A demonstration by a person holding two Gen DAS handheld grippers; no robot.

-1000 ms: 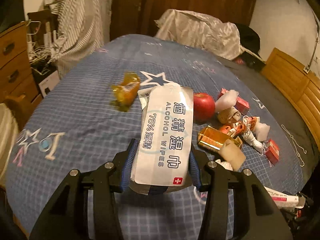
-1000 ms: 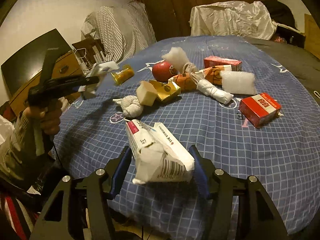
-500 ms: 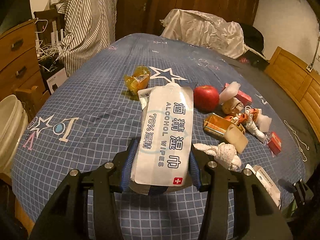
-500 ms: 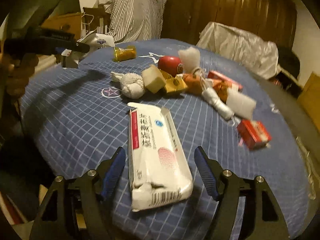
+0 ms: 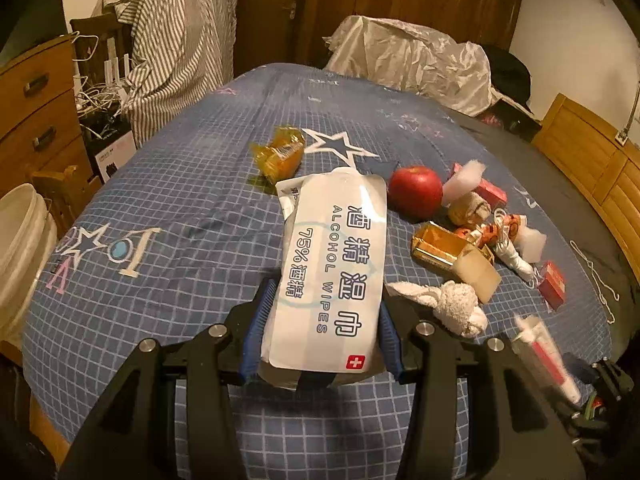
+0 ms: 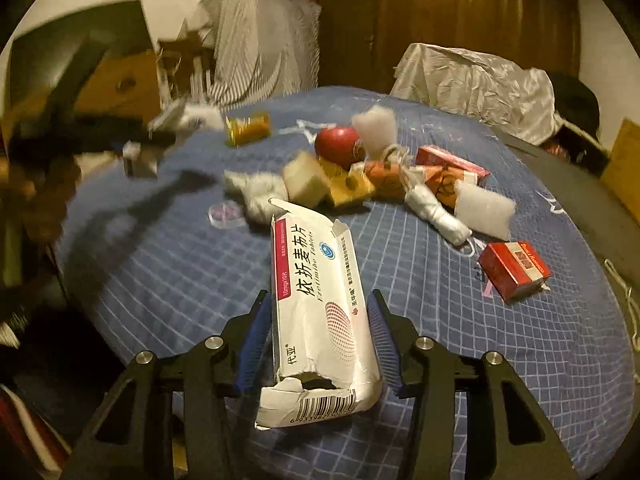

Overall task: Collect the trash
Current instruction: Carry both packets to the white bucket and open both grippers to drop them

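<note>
My left gripper (image 5: 326,298) is shut on a white pack of alcohol wipes (image 5: 336,256), held above the blue checked bed cover (image 5: 180,240). In the right wrist view that gripper (image 6: 152,136) shows blurred at the far left. My right gripper (image 6: 319,296) has its jaws closing on a white torn medicine box (image 6: 312,264), which lies lengthwise between the blue pads; both pads touch its sides. The same box (image 5: 540,356) appears blurred at the lower right of the left wrist view. A pile of trash lies beyond: a white cloth wad (image 5: 452,308), a gold box (image 5: 440,246), a yellow wrapper (image 5: 280,156).
A red apple (image 5: 416,192) sits among the trash, and a small red box (image 6: 514,272) lies to the right. A white bucket (image 5: 20,248) stands beside the bed at the left. A wooden dresser (image 5: 36,112) and hanging striped cloth lie beyond it.
The right gripper let the medicine box drop flat on the bed, opened wide, then closed on it again lengthwise. The left gripper kept its hold on the wipes.
</note>
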